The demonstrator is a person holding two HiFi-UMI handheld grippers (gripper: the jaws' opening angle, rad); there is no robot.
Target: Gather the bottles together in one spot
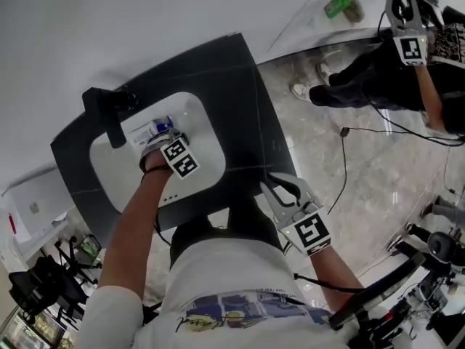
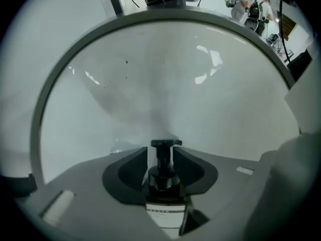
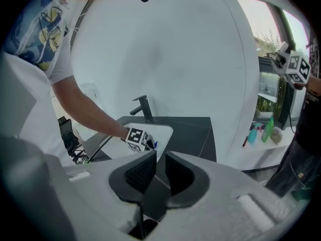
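Standing at the left end of the dark tabletop (image 1: pixel 240 93), the black faucet (image 1: pixel 109 118) hemmed in one side of the white basin (image 1: pixel 200 122). Just right of it, the left tongs (image 2: pixel 160 152) reached down into the bowl. Their jaws stood apart around a dark pump bottle (image 2: pixel 161 179), with slivers of light on either side of its thin neck, so they flanked it rather than pinched it. A blue-capped item (image 1: pixel 163 124) lay just beside them, too small to name. The bottle looked rigid and smooth, probably slick against glazed ceramic, and its tall pump would likely make it tippy on the curved basin floor. The firm shoulder under the collar seemed the better place to take hold, since the pump head could sink or swivel. The basin wall and the faucet left little room on that side. The flat tabletop to the right was open, though it ended in a sharp edge above the floor. Beyond that edge hung the right tongs (image 3: pixel 159 159), their jaws a little apart with nothing between them.
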